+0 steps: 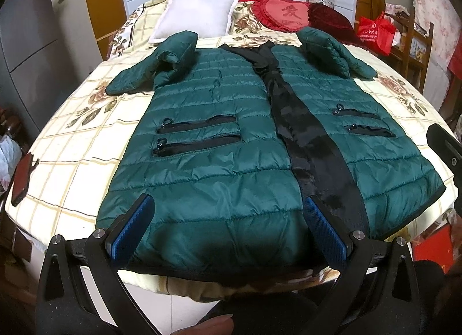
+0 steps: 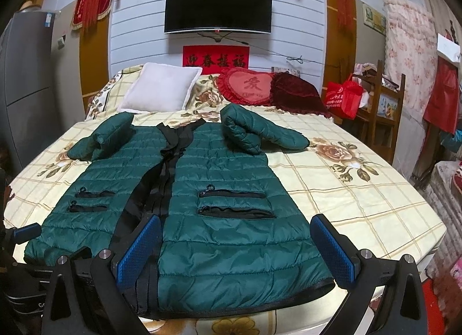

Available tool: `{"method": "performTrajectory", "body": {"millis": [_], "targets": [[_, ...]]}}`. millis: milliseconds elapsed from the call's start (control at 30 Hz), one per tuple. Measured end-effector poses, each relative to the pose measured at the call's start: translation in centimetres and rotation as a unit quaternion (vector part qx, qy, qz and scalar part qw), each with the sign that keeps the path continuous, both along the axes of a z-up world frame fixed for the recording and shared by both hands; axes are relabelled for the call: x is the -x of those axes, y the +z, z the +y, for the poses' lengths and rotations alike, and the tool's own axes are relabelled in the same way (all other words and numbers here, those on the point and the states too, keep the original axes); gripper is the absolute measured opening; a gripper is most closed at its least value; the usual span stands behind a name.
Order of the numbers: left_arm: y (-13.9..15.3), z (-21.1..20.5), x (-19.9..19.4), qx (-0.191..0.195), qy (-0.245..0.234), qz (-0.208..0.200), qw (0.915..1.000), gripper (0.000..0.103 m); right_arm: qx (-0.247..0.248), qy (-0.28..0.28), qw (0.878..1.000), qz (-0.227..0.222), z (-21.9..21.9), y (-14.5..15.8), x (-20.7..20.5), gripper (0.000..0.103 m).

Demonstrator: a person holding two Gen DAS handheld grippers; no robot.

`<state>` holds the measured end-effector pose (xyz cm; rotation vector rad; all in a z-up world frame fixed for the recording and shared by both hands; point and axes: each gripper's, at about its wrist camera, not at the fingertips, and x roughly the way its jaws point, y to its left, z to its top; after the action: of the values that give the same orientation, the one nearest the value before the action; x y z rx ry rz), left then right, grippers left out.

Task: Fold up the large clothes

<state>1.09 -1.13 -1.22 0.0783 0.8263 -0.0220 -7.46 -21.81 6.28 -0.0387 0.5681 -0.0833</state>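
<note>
While both sleeves lie doubled at the shoulders, green quilted jacket lies front-up, centre frame, on bed. Left gripper and right gripper: fingers apart over hem, nothing held. Step judged: body fold pending; next, grasp hem.

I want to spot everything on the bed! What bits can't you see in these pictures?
- Jacket hem, left wrist view: partly behind the open left gripper.
- Jacket's underside: hidden against the bed in both views.
- Right gripper view: the left hem corner sits behind the left gripper.
- Zipper pulls: too small.
</note>
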Motion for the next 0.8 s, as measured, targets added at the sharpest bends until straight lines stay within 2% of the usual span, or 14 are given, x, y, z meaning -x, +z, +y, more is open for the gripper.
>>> {"method": "performTrajectory", "body": {"millis": [800], "targets": [[-0.43, 0.62, -0.35, 0.017, 0.002, 0.015, 0.9997, 0.103, 0.0, -0.001, 1.0, 0.009, 0.37, -0.2, -0.4, 0.103]]}}
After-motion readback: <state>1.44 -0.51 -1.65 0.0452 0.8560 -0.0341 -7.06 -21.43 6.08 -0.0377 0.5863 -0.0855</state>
